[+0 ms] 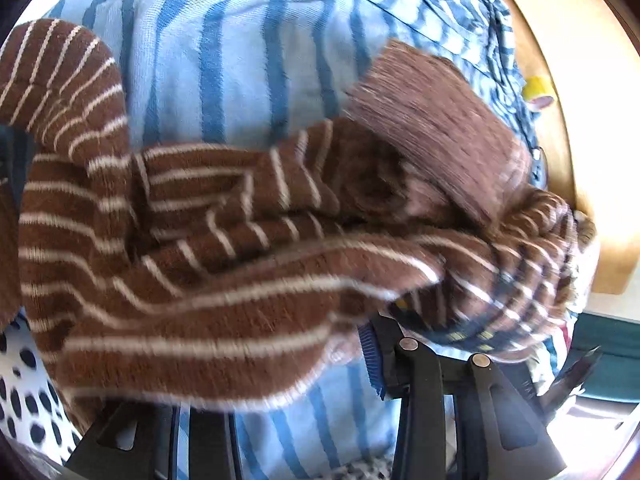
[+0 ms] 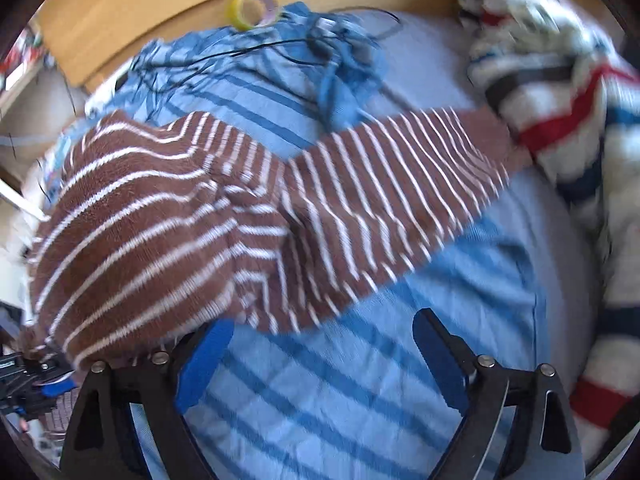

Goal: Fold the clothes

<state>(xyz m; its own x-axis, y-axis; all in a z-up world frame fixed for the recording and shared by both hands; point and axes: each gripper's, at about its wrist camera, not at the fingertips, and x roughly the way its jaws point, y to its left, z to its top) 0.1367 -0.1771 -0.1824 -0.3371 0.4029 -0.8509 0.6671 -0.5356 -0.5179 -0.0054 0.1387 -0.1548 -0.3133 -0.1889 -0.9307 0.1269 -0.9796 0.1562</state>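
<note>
A brown sweater with thin white stripes (image 1: 208, 264) lies bunched on a blue striped sheet (image 1: 240, 60). My left gripper (image 1: 288, 372) is shut on a fold of it. The knit drapes over the left finger, and the right finger's blue pad (image 1: 370, 354) presses against the cloth. In the right wrist view the sweater (image 2: 168, 220) spreads across the sheet (image 2: 320, 420), one sleeve reaching to the right. My right gripper (image 2: 320, 344) stands wide open just above the sheet with nothing between its blue pads (image 2: 204, 360). The sweater's hem touches its left finger. The left gripper (image 2: 40, 380) shows at the lower left, holding the sweater's corner.
A wooden board (image 2: 140, 12) borders the far side, with a yellow tape roll (image 2: 252, 8) on it. Black cables (image 2: 320, 40) lie on crumpled blue cloth. A white garment with red and blue stripes (image 2: 560, 92) is piled at the right. Spotted fabric (image 1: 24, 392) is at the lower left.
</note>
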